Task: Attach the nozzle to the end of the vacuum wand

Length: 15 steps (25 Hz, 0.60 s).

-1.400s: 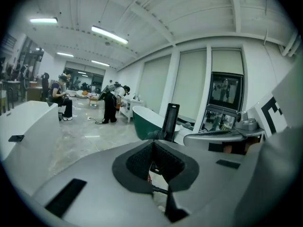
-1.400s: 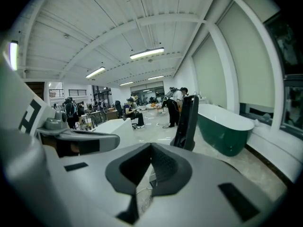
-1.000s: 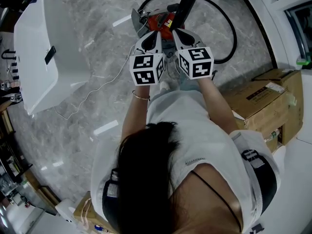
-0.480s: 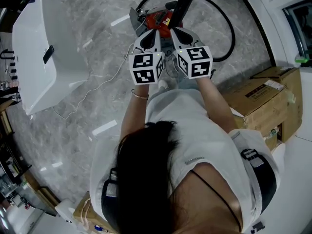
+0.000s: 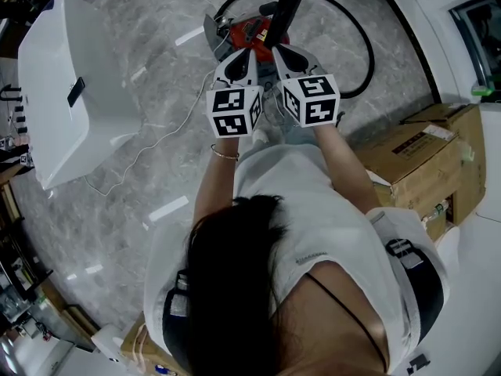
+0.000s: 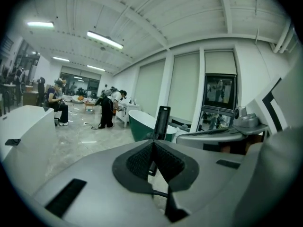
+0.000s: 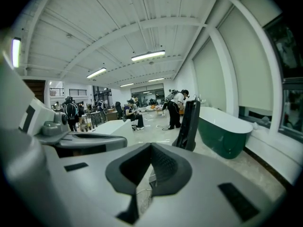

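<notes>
On the marble floor [image 5: 180, 155], straight ahead of the person, the red vacuum body [image 5: 249, 31] was seen, with its black hose [image 5: 369, 49] laid in a wide loop around it. The black wand [image 5: 284, 10] was stood at this body. Its long axis was kept nearly vertical, with the upper end pointed to the ceiling and leaned a little away from the person. The same upright wand [image 6: 162, 122] was shown just beyond the left tongs [image 6: 152, 143], and again as a dark bar [image 7: 189, 124] beyond the right tongs [image 7: 151, 148].

Both tongs were held side by side above the vacuum body, the left tongs [image 5: 247, 53] just beside the right tongs [image 5: 280, 52]. Each pair was fully closed, and nothing was caught between the pads.

The task was judged to be hardly begun. No nozzle could be told apart in these views, and the wand was not touched. The nozzle was yet to be found and taken, the wand to be steadied, and the two to be joined.
</notes>
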Each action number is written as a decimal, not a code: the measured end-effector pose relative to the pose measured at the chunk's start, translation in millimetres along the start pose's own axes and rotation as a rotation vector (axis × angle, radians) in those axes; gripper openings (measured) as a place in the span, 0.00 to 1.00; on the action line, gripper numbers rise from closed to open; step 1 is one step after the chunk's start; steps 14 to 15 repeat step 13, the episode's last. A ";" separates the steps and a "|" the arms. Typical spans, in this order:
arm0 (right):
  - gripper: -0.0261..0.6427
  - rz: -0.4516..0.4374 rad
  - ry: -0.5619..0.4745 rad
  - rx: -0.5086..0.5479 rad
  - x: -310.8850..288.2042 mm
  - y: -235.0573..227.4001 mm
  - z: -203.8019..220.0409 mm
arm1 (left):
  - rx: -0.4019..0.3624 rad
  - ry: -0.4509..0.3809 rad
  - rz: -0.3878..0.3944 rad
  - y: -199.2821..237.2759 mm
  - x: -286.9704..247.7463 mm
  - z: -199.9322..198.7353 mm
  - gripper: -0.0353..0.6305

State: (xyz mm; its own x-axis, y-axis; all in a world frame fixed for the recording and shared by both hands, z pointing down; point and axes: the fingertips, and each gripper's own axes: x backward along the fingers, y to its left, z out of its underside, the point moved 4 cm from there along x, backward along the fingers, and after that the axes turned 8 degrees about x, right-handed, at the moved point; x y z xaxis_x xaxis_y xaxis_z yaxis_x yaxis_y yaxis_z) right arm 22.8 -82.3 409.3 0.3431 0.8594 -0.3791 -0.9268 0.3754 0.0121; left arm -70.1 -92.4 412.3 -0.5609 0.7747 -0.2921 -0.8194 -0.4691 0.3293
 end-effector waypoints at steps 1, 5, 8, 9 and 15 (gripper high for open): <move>0.06 0.002 0.000 0.006 0.7 -0.1 -0.3 | 0.000 0.002 0.001 -0.9 0.3 0.7 0.06; 0.06 0.008 0.004 0.020 1.9 1.4 0.9 | 0.020 -0.007 0.009 -2.3 2.2 0.0 0.06; 0.06 0.005 0.007 0.026 1.6 5.0 2.5 | 0.021 -0.011 0.008 -1.3 3.8 -0.1 0.06; 0.06 0.003 0.006 0.027 1.3 6.2 2.4 | 0.014 -0.011 0.005 -0.9 4.2 0.1 0.06; 0.06 -0.001 0.006 0.034 1.8 9.9 2.6 | 0.003 -0.010 0.002 -0.6 7.1 1.6 0.06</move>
